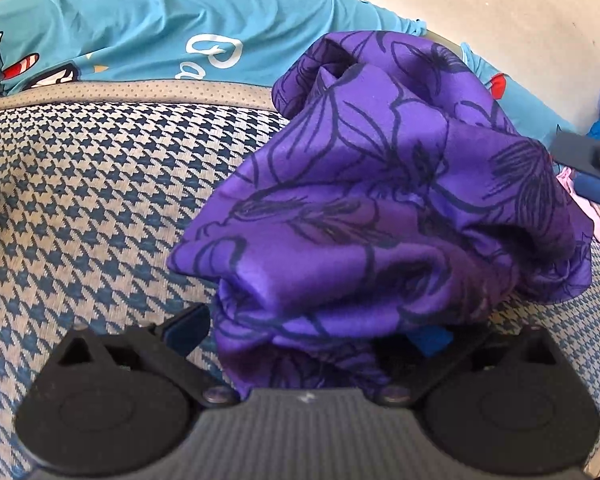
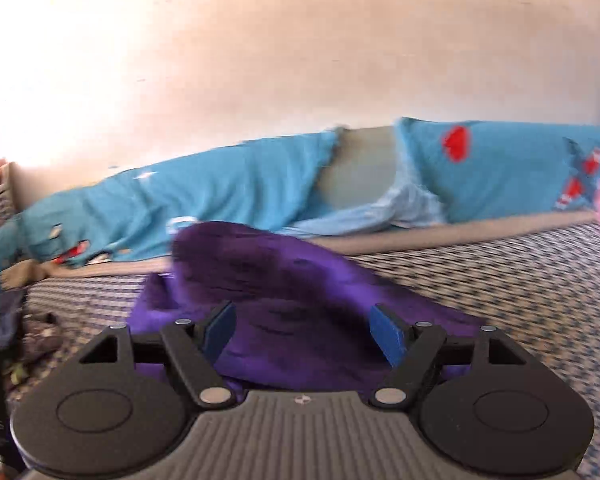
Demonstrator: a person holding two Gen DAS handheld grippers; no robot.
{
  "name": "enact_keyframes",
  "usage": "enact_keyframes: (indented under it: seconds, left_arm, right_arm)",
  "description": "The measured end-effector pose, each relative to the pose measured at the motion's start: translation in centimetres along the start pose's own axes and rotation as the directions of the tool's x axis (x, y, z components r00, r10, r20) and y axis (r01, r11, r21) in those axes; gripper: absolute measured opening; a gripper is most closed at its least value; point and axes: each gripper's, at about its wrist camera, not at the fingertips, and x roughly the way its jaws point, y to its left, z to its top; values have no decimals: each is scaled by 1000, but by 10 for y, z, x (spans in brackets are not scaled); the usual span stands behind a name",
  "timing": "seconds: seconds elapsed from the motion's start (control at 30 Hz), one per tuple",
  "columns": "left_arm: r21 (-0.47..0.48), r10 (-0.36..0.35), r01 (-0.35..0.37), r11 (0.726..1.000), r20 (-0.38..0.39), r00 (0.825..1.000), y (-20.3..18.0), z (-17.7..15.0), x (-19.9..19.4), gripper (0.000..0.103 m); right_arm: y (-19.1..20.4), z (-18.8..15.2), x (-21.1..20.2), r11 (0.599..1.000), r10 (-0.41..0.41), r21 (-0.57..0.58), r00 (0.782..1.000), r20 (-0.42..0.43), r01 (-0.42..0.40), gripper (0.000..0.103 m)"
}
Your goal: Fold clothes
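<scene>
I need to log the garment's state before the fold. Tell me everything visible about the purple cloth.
The purple cloth is thin and satiny-looking, printed with dark outlined flowers. It is bunched and crumpled, not yet folded, heaped on the houndstooth bed cover. Its near end drapes between the fingers of the left gripper, whose jaws stand wide apart. In the blurred right wrist view it lies under the open right gripper; contact there cannot be judged.

hand-held gripper (image 2: 304, 332) | black linkage | blue pads (image 2: 388, 332) | silver screws

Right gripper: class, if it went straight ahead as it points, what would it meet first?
Most likely the purple floral garment, bunched between and ahead of the open right gripper; blur leaves depth unclear.
</scene>
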Motion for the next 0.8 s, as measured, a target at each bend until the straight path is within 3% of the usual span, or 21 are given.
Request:
enact_keyframes:
  seconds: [0.27, 0.4, 0.5, 0.63, 0.8]
  left_arm:
    - [14, 14, -14, 1000, -8, 1000, -1, -2, -1, 103]
    - [20, 16, -15, 1000, -17, 1000, -2, -3, 0, 103]
    - [21, 12, -11, 1000, -21, 1000, -2, -4, 1, 103]
    - [20, 3, -2, 1000, -25, 1000, -3, -4, 1, 103]
    - [26, -22, 23, 999, -28, 999, -3, -4, -1, 103]
  right_arm:
    - [39, 4, 34, 991, 134, -26, 991, 20, -134, 73]
    - [52, 5, 54, 990, 138, -34, 990, 12, -138, 72]
    - [57, 0, 69, 992, 107, -69, 994, -18, -108, 55]
    - [56, -5, 79, 994, 48, -95, 998, -40, -51, 17]
    - [36, 1, 65, 999, -9, -32, 1000, 19, 9, 9]
